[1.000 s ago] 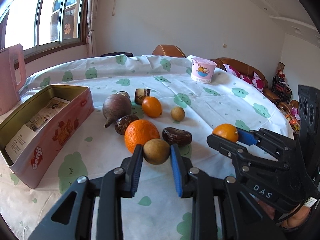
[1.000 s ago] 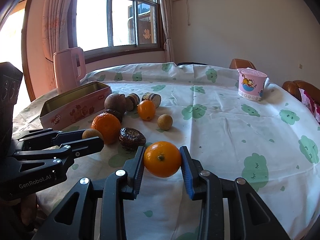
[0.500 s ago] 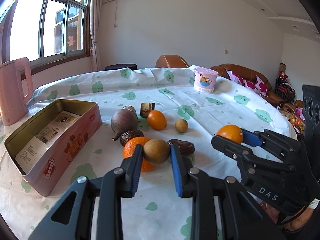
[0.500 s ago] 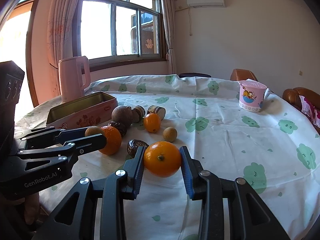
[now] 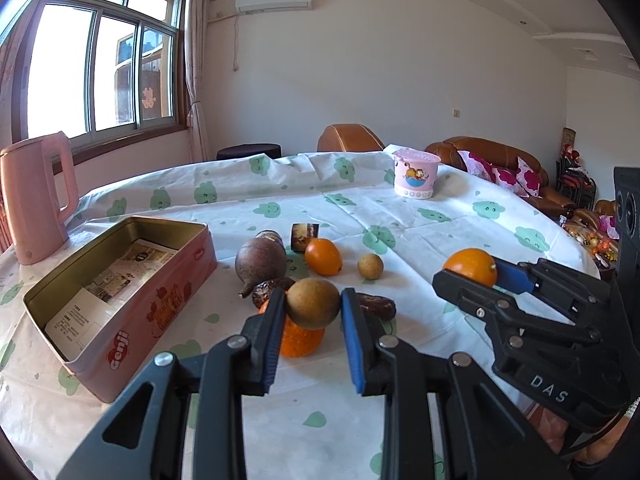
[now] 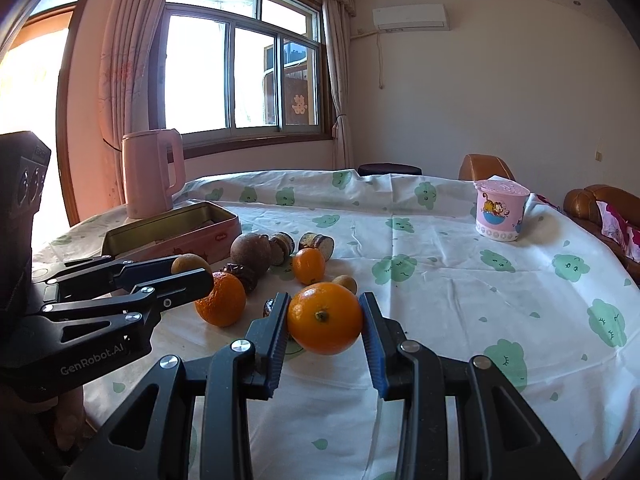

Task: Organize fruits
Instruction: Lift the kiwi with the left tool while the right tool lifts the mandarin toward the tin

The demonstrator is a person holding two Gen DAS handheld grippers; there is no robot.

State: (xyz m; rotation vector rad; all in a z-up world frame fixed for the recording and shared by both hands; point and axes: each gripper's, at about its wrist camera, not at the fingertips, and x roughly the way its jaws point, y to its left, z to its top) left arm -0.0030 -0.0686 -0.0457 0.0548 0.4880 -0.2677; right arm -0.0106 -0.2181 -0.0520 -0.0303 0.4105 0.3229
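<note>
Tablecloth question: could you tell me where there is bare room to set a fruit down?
Bare tablecloth lies between the fruit cluster and the pink cup, and along the near edge. The open tin holds only papers. Crowded: beside the tin, around the loose orange.

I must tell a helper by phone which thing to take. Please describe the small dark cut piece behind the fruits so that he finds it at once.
Start at the open pink tin on the left of the table; the fruits lie in a cluster to its right. At the far edge of that cluster, just behind the small orange, stands the dark cut piece. Unlike its round neighbours, it is a short stub with a flat, pale cut face.
</note>
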